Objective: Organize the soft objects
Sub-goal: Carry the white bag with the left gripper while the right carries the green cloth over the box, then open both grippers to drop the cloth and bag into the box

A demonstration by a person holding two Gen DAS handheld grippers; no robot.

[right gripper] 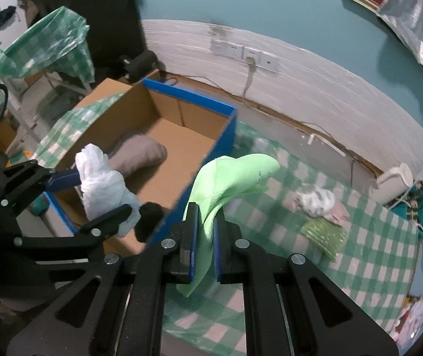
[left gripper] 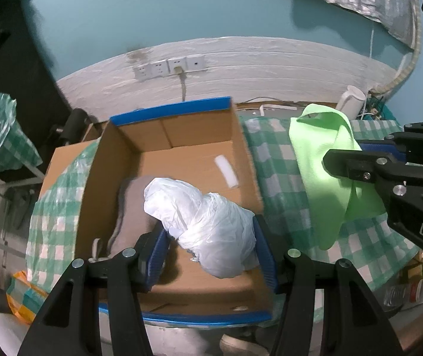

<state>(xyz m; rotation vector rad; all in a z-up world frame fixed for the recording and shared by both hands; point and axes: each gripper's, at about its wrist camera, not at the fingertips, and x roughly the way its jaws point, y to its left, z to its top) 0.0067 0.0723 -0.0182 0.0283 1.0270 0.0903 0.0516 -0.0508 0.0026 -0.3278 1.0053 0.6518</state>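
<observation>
Checked tablecloth beneath. Left gripper clamped on white bag, above box; right gripper clamped on green cloth, beside box, outside.

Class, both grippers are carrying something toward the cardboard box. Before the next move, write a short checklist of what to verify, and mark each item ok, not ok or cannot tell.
1. Left gripper grips the white plastic bag: ok.
2. Bag is over the open cardboard box: ok.
3. Right gripper is shut on the green cloth: ok.
4. Cloth is over the box: not ok, it hangs over the checked tablecloth beside it.
5. Free floor space in the box beside the grey cushion: ok.
6. Cloth clears the box's blue rim: cannot tell.
</observation>
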